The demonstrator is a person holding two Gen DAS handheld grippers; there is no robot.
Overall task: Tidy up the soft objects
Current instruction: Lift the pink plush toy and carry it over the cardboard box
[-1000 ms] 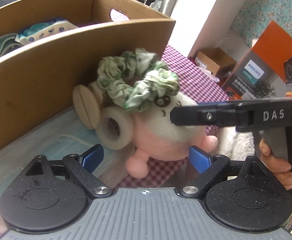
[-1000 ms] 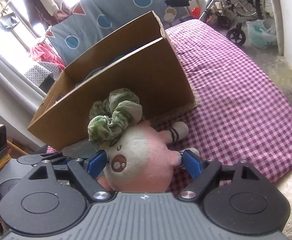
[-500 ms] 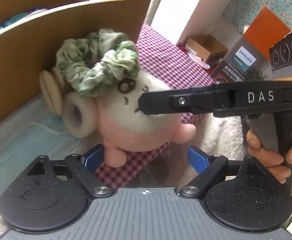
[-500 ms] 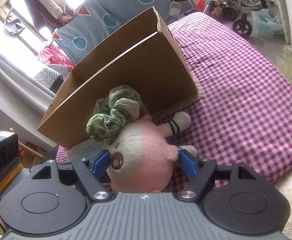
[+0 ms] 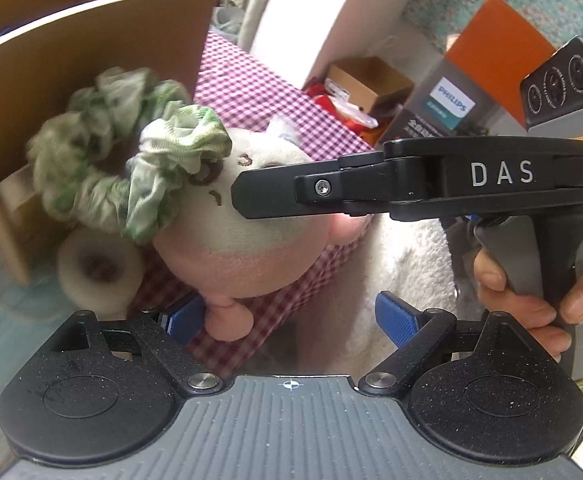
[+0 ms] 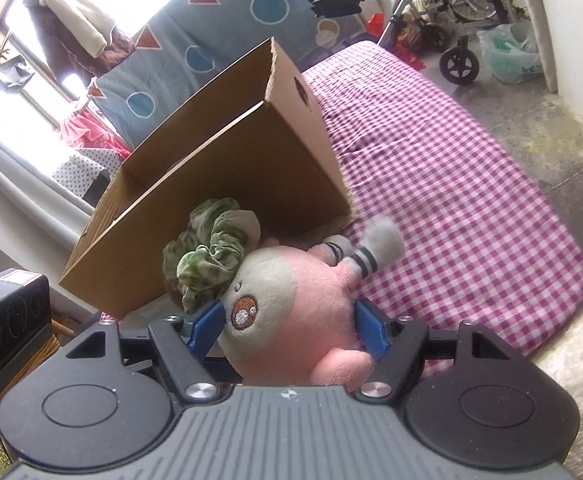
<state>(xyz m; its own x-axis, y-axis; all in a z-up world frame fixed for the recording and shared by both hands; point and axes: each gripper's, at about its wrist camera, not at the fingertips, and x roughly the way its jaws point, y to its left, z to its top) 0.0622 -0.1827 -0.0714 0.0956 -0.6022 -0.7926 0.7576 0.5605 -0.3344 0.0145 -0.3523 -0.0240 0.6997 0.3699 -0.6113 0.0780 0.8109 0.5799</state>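
**Claw on the right grips the plush toy beside the box**

Right claw (image 6: 289, 330) has just been closing, and its blue pads (image 6: 207, 326) now press both sides of the pink-and-white plush toy (image 6: 291, 300). The toy's round body sits between the jaws, with its face turned toward the left pad. A green scrunchie (image 6: 211, 252) lies over the top of its head. Just behind the toy stands an open cardboard box (image 6: 251, 176) on a purple checked cloth (image 6: 471, 200).

Left claw (image 5: 287, 318) is spread wide and pinches nothing; one pink limb of the toy hangs just beside its left pad. From this side, the right claw's black arm crosses the toy's face, and a hand (image 5: 531, 296) holds its grip. A white fluffy blanket (image 5: 391, 260) lies under the toy's right side.
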